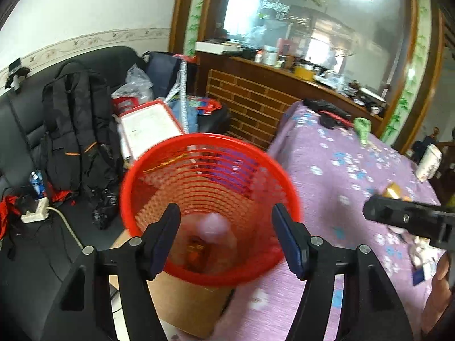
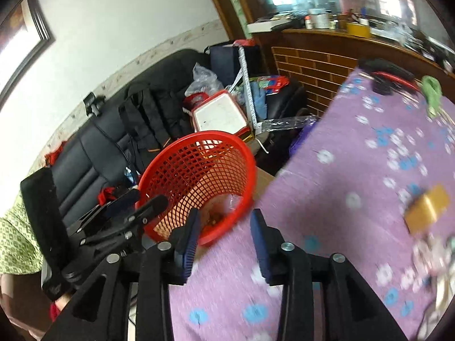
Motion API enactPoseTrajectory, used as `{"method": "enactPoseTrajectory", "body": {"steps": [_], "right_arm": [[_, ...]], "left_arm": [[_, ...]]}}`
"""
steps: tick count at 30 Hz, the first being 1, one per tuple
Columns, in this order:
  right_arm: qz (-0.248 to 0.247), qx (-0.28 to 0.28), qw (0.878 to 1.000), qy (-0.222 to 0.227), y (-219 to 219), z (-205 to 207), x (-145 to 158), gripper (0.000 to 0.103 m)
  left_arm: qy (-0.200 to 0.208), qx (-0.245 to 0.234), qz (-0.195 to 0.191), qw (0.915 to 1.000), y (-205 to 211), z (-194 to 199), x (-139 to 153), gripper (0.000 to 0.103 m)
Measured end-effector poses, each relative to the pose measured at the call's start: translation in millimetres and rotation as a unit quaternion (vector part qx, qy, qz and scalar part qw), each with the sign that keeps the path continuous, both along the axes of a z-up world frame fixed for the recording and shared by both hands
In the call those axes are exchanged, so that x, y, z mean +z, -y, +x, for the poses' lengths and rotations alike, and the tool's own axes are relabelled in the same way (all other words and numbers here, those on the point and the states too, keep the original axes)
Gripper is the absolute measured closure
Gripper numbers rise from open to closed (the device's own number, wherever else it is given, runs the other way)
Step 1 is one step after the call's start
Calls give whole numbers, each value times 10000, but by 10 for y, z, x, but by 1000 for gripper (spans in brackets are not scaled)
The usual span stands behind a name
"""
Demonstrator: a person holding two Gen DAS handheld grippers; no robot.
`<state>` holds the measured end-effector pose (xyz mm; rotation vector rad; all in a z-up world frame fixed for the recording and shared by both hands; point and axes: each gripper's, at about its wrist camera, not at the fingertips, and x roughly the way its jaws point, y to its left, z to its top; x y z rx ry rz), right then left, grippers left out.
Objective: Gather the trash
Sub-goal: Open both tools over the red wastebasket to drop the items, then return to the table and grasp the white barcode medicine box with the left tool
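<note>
Red mesh basket (image 1: 209, 201) sits on a cardboard box (image 1: 184, 304), rim touching the purple floral tablecloth (image 1: 349, 176) edge; blurred trash lies in its bottom; left gripper (image 1: 226, 221) spread wide and empty right over the basket mouth; right gripper (image 2: 224, 227) also parted, empty, just beside the basket rim over the cloth; yellow box (image 2: 428, 209) lies on the cloth well right of the basket; black sofa (image 1: 25, 130) with backpack (image 1: 71, 125) crowds the basket's left side.
</note>
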<state>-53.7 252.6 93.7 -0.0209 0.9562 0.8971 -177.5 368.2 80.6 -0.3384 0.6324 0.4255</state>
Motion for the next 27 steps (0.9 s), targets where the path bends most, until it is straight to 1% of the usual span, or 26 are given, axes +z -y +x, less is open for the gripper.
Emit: {"method": "enactPoseTrajectory", "body": {"steps": [2, 3, 5, 7, 9, 12, 14, 16, 17, 18, 20, 21, 22, 23, 25, 26, 27], "right_arm": [[71, -160, 9998, 13, 285, -111, 16, 55], [95, -216, 9997, 31, 416, -163, 31, 55], [21, -334, 9992, 197, 689, -292, 51, 55], [5, -590, 9977, 325, 1019, -407, 59, 55], [95, -804, 9961, 342, 1346, -480, 69, 54], [196, -1319, 9905, 341, 1880, -540, 45, 52], [246, -1639, 9859, 249, 2221, -553, -1, 50], [339, -2005, 9791, 101, 2570, -538, -38, 50], [415, -2209, 9744, 45, 2760, -536, -53, 50], [479, -2401, 9696, 5, 2939, -539, -64, 50], [559, -2690, 9615, -28, 3207, -554, -62, 50], [607, -2843, 9568, -58, 3340, -556, -72, 50], [665, -2964, 9527, -103, 3454, -552, -84, 50], [706, -3033, 9502, -133, 3559, -561, -97, 50], [750, -3200, 9442, -192, 3709, -562, -125, 50], [768, -3274, 9415, -238, 3774, -564, -145, 49], [805, -3310, 9398, -275, 3820, -546, -163, 49]], "left_arm": [[89, -212, 56, 9997, 194, 3, 36, 36], [99, -373, 135, 9992, 357, 24, 58, 36], [123, -604, 232, 9978, 580, 62, 85, 35], [122, -980, 288, 9947, 886, 132, 98, 32], [76, -1250, 295, 9917, 1134, 209, 86, 31], [-9, -1698, 290, 9851, 1539, 340, 51, 31], [-93, -2083, 320, 9775, 1862, 441, 20, 31], [-173, -2370, 440, 9704, 2107, 520, -6, 29], [-226, -2548, 509, 9654, 2254, 551, -21, 28], [-278, -2856, 577, 9562, 2456, 602, -37, 26], [-326, -3193, 736, 9442, 2716, 661, -57, 24], [-352, -3401, 882, 9356, 2903, 706, -73, 23], [-376, -3551, 933, 9294, 3002, 735, -88, 22], [-435, -3791, 1005, 9188, 3159, 793, -117, 22], [-514, -4090, 1077, 9047, 3327, 846, -173, 21], [-629, -4261, 1101, 8957, 3432, 909, -225, 21], [-705, -4344, 1136, 8907, 3492, 939, -264, 21]]}}
